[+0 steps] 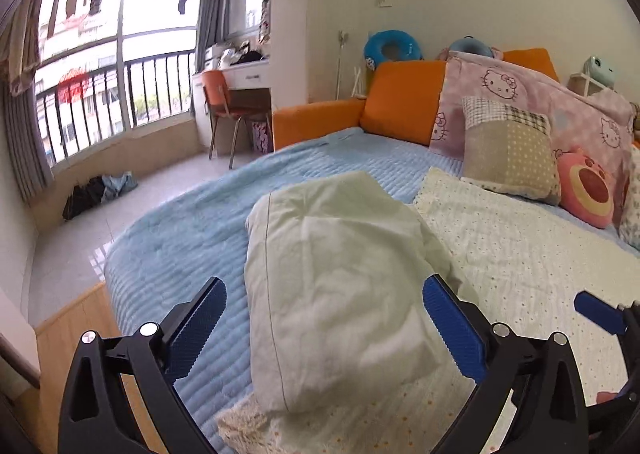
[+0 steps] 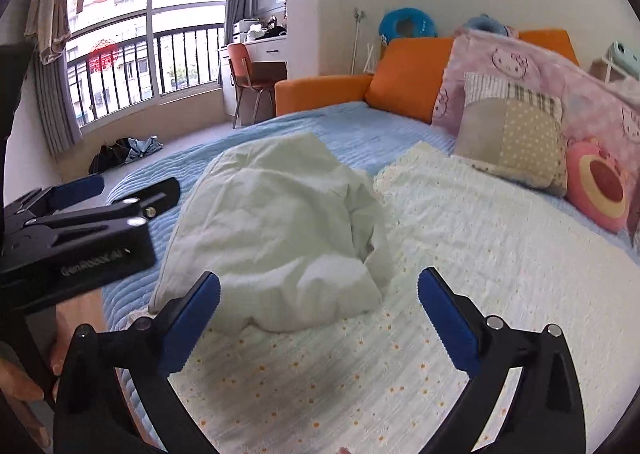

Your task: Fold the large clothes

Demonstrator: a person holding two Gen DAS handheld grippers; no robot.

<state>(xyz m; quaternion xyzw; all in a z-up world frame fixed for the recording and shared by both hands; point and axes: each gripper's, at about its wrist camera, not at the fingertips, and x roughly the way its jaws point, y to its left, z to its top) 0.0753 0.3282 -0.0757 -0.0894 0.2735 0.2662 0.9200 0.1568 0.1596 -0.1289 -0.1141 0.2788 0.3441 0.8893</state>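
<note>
A pale cream garment (image 1: 336,278) lies folded into a thick bundle on the bed, partly on a white flower-print blanket (image 1: 532,262). In the right wrist view the same bundle (image 2: 280,230) sits ahead and left of centre. My left gripper (image 1: 324,330) hovers open just in front of the bundle, blue pads wide apart, nothing pressed between them. My right gripper (image 2: 318,318) is open too, above the blanket (image 2: 480,254), clear of the cloth. The left gripper's body (image 2: 80,230) shows at the left of the right wrist view, and a right gripper pad (image 1: 596,314) at the right edge of the left one.
A light blue quilted cover (image 1: 180,246) spans the bed. Pillows (image 1: 512,149), a pink round plush (image 1: 588,185) and an orange headboard (image 1: 400,101) stand at the far side. A wooden bed edge (image 1: 72,326), tiled floor, a chair (image 1: 224,101) and a desk lie left.
</note>
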